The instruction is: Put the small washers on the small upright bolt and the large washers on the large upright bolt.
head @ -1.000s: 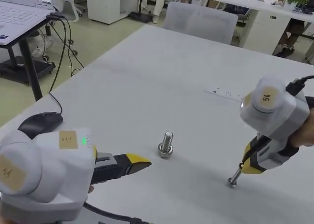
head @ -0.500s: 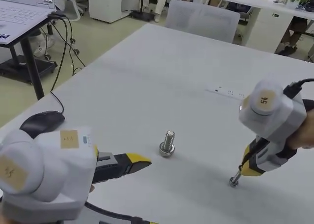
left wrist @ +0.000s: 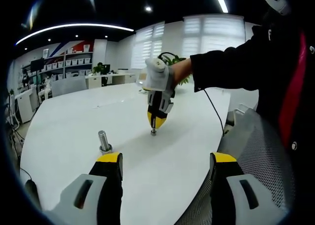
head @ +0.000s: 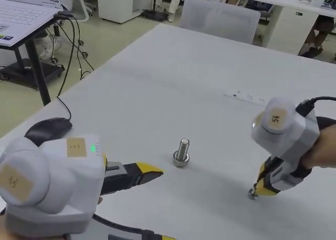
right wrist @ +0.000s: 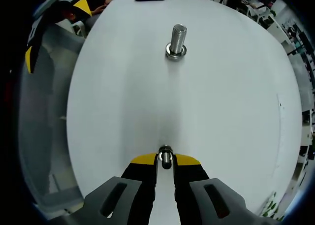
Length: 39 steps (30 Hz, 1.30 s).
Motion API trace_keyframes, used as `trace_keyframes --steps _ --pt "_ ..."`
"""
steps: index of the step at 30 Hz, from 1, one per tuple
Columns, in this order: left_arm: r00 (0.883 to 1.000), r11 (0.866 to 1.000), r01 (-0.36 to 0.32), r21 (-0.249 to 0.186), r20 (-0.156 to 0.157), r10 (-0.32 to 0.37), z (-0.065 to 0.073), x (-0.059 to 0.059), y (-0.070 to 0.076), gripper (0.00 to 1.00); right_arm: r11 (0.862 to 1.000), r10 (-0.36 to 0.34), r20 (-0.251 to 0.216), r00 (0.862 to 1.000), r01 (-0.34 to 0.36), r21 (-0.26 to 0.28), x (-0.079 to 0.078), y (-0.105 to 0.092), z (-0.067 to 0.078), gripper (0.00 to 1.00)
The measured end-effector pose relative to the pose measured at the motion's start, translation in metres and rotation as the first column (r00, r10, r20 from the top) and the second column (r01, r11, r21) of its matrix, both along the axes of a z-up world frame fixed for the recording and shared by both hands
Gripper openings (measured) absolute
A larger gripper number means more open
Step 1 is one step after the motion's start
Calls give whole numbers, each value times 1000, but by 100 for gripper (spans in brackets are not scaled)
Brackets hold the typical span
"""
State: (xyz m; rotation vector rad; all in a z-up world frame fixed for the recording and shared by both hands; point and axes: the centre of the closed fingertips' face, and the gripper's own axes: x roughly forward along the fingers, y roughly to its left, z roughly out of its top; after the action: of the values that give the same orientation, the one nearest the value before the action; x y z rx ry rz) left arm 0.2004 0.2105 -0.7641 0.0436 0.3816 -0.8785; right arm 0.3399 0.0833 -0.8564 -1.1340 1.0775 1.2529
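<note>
The right tongs [right wrist: 166, 162] pinch the small steel bolt [head: 252, 194] upright on the white worktop [head: 157, 93], near right. The left tongs [left wrist: 165, 158] gape wide. A crooked release could topple it toward the large threaded steel bolt [head: 182, 152].

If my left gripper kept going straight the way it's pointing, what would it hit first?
Probably the small bolt under the right gripper, which sit on the left gripper's midline. The large bolt stands just outside one jaw; depth is unclear.
</note>
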Motion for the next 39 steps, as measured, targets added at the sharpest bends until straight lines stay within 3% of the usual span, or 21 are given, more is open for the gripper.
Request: trace_keyframes --steps 22,31,39 --pt "1000 1000 -1 9 -9 1 -2 -2 0 71 1000 9 15 1000 -9 -12 1 1 -12 14" --pt "1000 1000 2 14 -11 -1 -4 -2 0 71 1000 -9 15 1000 9 5 -2 1 -17 20" --pt "1000 1000 5 19 -17 -4 -5 -2 0 71 998 -49 32 998 47 51 0 3 -13 32"
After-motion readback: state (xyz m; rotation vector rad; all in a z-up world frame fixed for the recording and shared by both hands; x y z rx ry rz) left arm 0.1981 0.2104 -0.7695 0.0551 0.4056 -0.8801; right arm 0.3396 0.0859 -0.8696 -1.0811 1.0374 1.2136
